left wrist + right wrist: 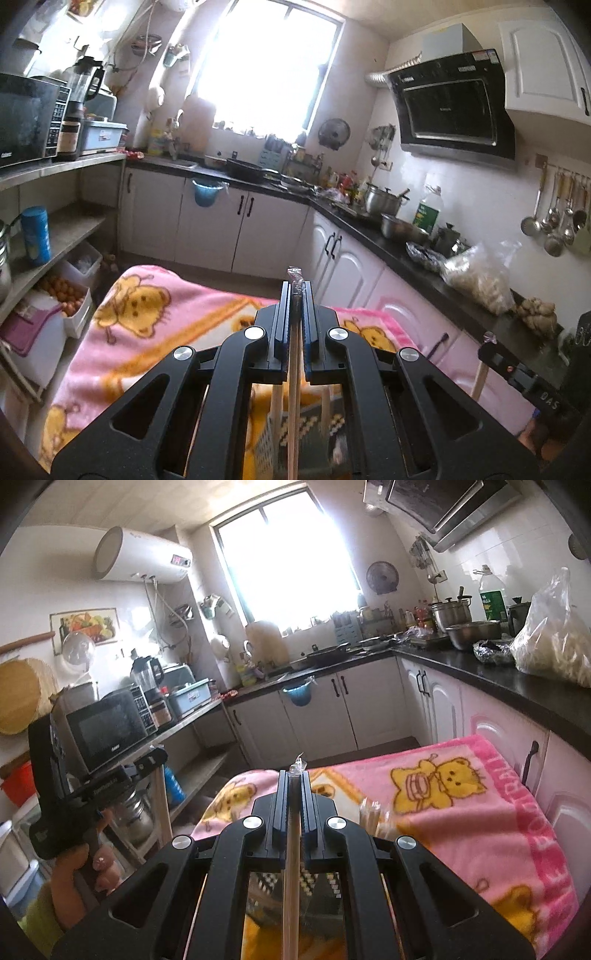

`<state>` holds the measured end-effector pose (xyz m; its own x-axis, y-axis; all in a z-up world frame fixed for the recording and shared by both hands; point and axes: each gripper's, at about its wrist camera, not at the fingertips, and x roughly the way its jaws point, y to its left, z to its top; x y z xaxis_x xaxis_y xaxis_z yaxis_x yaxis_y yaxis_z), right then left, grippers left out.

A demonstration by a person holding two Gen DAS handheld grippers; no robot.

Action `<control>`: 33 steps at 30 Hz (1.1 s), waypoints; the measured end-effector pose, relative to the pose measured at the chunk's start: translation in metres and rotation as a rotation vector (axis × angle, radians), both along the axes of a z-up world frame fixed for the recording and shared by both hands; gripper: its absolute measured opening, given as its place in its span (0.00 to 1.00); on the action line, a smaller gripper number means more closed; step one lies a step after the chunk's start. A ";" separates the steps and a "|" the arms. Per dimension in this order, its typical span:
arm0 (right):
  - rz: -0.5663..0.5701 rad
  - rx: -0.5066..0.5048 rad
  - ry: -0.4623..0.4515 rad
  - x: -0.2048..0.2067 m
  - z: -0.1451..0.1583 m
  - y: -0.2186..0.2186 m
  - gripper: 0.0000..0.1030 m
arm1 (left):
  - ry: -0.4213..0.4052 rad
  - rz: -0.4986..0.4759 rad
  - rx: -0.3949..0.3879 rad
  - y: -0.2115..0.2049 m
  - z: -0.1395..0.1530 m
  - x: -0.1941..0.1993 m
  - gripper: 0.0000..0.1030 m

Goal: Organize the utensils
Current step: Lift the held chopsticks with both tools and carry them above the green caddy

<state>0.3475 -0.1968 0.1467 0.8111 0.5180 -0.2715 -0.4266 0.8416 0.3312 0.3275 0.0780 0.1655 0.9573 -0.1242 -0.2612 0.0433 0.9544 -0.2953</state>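
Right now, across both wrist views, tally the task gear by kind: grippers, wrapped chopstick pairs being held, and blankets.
Grippers: 2, left gripper and right gripper, both shut.
Wrapped chopstick pairs held: 2, left pair, right pair.
Blankets: 1, pink bear blanket.
Total: 5

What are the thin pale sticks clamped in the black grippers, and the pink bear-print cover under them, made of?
The thin pale stick in the left gripper, and the one in the right gripper, look like bare wood or bamboo: matte, tan, with crinkly clear wrap at the tip. The pink bear-print cover looks like soft fleece: fuzzy, draping.
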 end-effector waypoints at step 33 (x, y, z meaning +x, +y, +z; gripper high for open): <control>-0.183 -0.023 -0.103 0.057 -0.046 0.017 0.06 | -0.165 0.018 0.011 -0.026 -0.042 0.029 0.01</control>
